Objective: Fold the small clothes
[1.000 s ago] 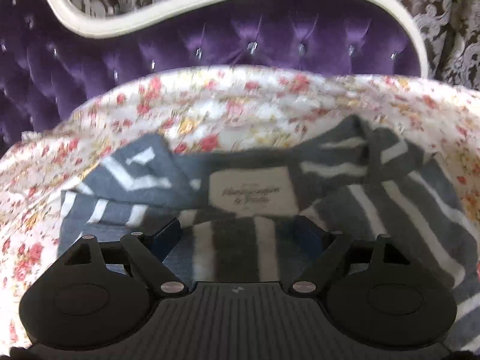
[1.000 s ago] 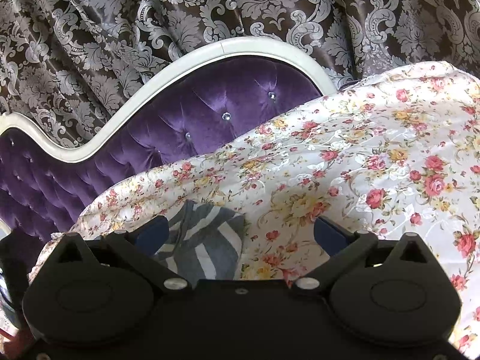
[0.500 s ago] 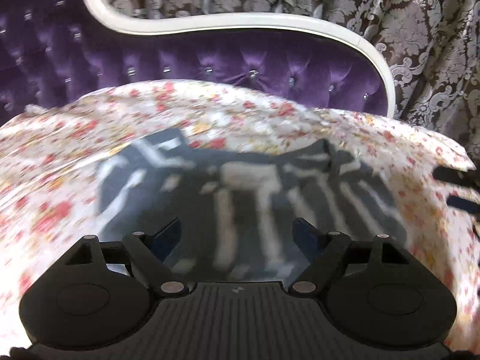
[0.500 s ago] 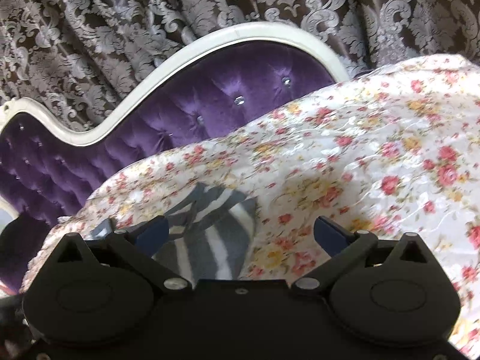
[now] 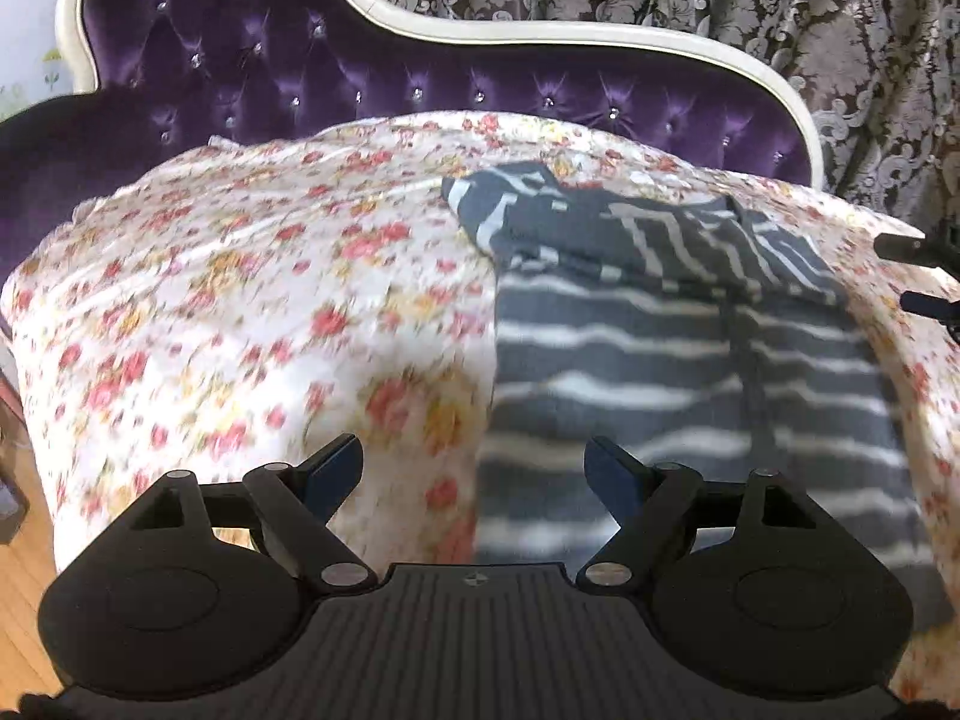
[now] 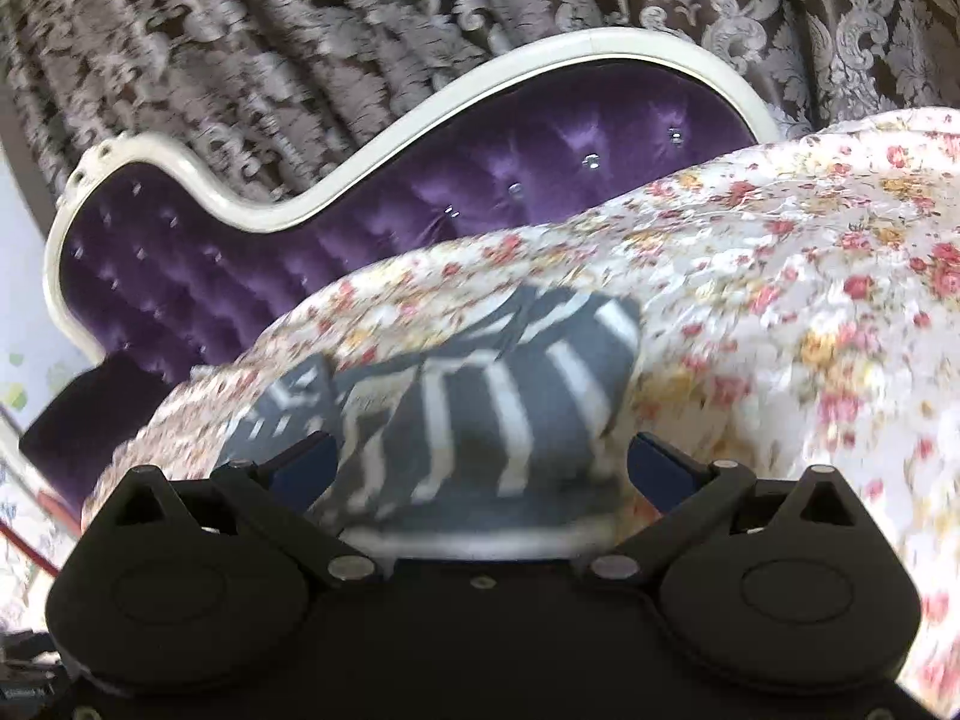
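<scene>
A small grey garment with white stripes (image 5: 678, 360) lies on a floral sheet (image 5: 240, 300), its upper part folded over into a crumpled band. My left gripper (image 5: 474, 462) is open above the garment's left edge, nothing between its blue-tipped fingers. In the right wrist view the same striped garment (image 6: 480, 408) lies just ahead of my right gripper (image 6: 480, 468), which is open over the garment's near end with no cloth pinched. The black tips of the right gripper (image 5: 924, 276) show at the right edge of the left wrist view.
A purple tufted headboard (image 5: 420, 72) with a white frame curves behind the sheet. Patterned grey curtains (image 6: 300, 30) hang behind it. A strip of wooden floor (image 5: 18, 558) shows at the lower left.
The left gripper has drawn back and swung left, so the garment now lies to its right. The right gripper has moved toward the garment, which now fills the space ahead of it.
</scene>
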A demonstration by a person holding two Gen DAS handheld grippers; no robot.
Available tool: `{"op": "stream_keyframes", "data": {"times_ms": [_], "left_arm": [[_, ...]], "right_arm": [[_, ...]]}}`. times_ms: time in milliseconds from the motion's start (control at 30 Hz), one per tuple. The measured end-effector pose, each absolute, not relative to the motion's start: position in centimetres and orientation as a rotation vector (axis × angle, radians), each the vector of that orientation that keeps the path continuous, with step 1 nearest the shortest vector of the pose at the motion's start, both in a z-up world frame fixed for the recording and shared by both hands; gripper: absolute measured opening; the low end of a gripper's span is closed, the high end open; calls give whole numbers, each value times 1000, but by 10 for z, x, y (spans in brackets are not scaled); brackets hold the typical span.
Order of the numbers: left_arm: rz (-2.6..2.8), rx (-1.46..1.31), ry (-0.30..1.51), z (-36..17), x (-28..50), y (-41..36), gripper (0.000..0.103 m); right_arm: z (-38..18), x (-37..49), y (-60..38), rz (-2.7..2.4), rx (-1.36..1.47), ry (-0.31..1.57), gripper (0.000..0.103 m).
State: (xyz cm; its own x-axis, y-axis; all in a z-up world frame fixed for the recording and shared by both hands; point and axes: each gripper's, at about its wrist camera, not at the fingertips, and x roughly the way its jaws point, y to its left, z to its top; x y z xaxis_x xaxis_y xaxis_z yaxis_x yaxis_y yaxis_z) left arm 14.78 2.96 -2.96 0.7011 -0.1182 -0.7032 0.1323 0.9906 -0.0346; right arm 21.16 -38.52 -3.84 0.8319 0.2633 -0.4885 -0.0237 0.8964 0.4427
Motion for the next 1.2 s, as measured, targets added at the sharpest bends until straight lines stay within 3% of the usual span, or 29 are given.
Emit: {"op": "stream_keyframes", "data": {"times_ms": [333,700,1200], "left_arm": [[-177,-45,783,-42,126,44,80],[-262,-84,857,-61,101,48,80],[-292,-57,880,-65,89,43,80]], "right_arm": [[-39,174,-335,245,302,598,103],[-51,97,-347,220,422,753,103],[-78,70,-350,181,500,899,103]]}}
